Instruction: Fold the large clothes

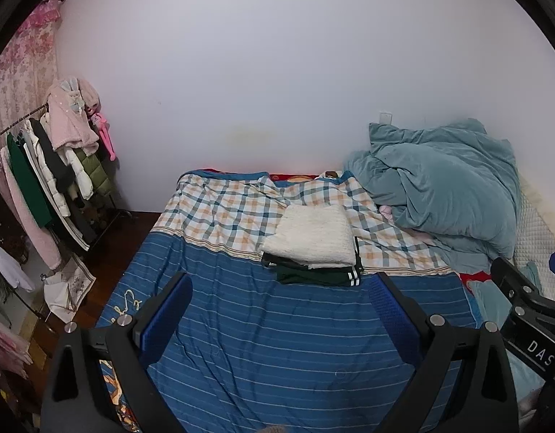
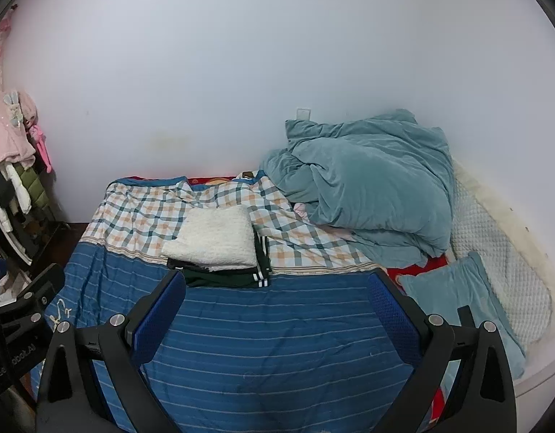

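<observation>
Folded cream sweater (image 1: 311, 236) lies on top of a folded dark green garment (image 1: 315, 275) with white stripes, both resting on the bedspread (image 1: 263, 342) ahead of the jaws. Left gripper (image 1: 281, 288): jaws released, spread wide, holding nothing, above the blue striped area. Right gripper (image 2: 277, 287): jaws released, likewise empty. Teal duvet (image 2: 367, 184) is heaped beyond and right of both jaws.
</observation>
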Demonstrator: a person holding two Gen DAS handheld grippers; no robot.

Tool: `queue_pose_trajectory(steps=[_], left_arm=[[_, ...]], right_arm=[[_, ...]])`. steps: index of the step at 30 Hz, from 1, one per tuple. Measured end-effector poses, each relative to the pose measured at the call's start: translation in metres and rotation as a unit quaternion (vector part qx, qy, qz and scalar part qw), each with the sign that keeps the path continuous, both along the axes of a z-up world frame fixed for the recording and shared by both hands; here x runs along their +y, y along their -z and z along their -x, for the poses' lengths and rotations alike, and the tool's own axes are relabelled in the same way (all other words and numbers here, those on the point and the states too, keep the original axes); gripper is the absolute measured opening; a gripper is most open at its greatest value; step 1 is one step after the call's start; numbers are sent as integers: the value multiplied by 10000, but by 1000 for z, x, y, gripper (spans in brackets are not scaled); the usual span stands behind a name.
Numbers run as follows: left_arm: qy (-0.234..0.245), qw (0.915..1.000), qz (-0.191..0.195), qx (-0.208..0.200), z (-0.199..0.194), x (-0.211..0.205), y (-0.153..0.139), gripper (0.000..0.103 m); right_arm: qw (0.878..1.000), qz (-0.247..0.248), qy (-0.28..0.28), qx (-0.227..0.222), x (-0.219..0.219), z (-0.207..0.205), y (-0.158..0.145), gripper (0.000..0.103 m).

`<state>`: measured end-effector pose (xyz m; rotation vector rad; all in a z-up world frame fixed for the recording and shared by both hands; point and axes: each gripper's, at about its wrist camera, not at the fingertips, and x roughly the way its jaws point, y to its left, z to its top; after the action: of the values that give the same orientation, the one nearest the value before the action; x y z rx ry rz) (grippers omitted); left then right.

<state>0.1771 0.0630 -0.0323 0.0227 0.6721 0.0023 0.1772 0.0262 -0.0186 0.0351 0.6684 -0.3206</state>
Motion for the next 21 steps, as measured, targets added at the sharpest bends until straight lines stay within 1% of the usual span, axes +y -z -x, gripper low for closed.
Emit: queue_pose_trajectory(steps=[11,21], left_arm=[[1,10000,-17,-61,11,7,-9,100],[27,9999,-43,-103,9,6,-13,100]], right_arm=[[9999,-66,-147,-47,9,7,-3,102],[9997,-92,-197,-57,13,7,-4,102]])
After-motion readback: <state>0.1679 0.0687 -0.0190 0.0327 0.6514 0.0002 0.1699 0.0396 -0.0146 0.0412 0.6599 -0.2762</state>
